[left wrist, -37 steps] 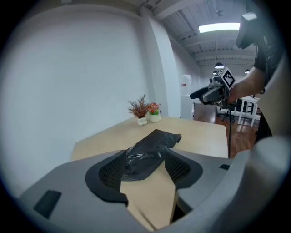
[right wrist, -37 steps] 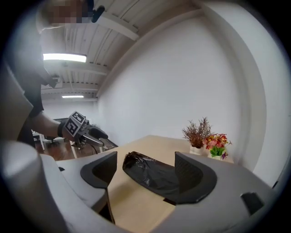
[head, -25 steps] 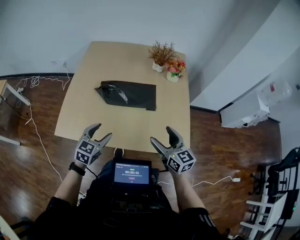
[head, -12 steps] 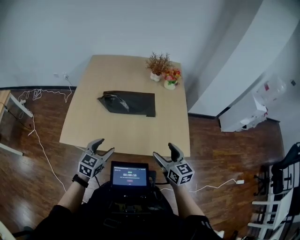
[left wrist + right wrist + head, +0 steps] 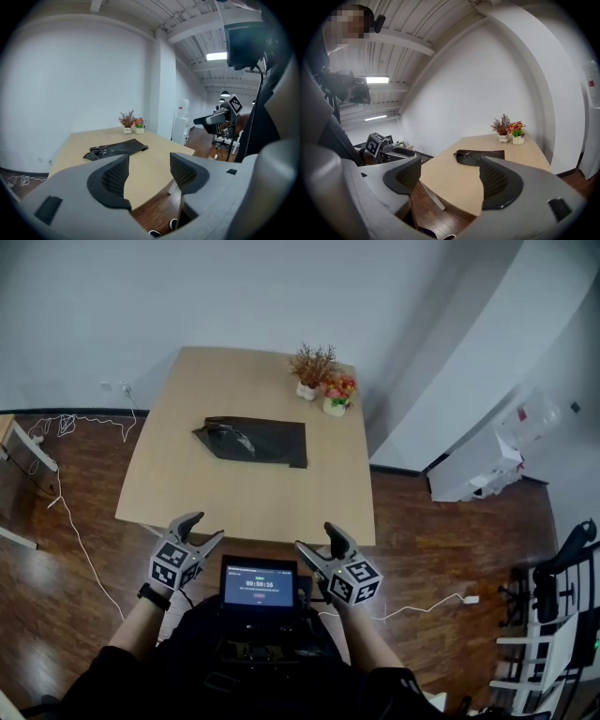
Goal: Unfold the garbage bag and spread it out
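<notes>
The black garbage bag lies folded flat on the light wooden table, towards its far half. It also shows ahead in the left gripper view as the bag and in the right gripper view as the bag. My left gripper hovers at the table's near edge, open and empty. My right gripper is level with it to the right, also open with nothing between its jaws. Both point at the bag from well short of it.
Two small potted plants stand at the table's far right corner. White cables trail on the wooden floor at left. A white appliance and a chair stand at right. A screen hangs on my chest.
Both grippers have drawn back from over the table's near edge to just off it, and the table looks a little farther away. The jaws stay open; the bag has not moved.
</notes>
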A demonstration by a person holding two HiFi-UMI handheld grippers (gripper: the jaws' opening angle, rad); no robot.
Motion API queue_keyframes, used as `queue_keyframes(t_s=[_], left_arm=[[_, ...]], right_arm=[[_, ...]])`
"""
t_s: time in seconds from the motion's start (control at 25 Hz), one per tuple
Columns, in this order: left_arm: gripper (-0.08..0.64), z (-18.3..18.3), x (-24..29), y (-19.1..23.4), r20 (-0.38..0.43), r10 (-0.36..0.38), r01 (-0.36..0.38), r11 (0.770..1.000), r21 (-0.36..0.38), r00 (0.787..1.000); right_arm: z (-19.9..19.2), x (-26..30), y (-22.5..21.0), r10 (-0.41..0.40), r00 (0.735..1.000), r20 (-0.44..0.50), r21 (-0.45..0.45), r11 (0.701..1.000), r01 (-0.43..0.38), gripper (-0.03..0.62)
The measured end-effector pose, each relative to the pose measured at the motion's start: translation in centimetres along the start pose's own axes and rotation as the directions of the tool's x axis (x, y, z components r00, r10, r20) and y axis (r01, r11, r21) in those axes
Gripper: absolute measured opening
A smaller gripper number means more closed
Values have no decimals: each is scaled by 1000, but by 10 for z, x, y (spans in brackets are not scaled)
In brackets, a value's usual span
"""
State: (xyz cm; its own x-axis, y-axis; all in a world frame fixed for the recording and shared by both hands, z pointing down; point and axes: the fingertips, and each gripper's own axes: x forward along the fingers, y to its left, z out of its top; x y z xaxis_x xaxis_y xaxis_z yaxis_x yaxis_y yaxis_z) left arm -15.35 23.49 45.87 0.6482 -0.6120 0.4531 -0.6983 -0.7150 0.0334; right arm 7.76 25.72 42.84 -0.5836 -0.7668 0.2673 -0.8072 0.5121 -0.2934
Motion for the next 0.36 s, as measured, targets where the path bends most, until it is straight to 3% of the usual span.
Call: queue_keyframes(t_s=[0.36], left_arm=[[282, -5, -6, -8, 5, -22, 22, 999, 37, 1000]], right_arm=[[-12, -22, 7, -31, 999, -22, 1, 1000, 31, 411]])
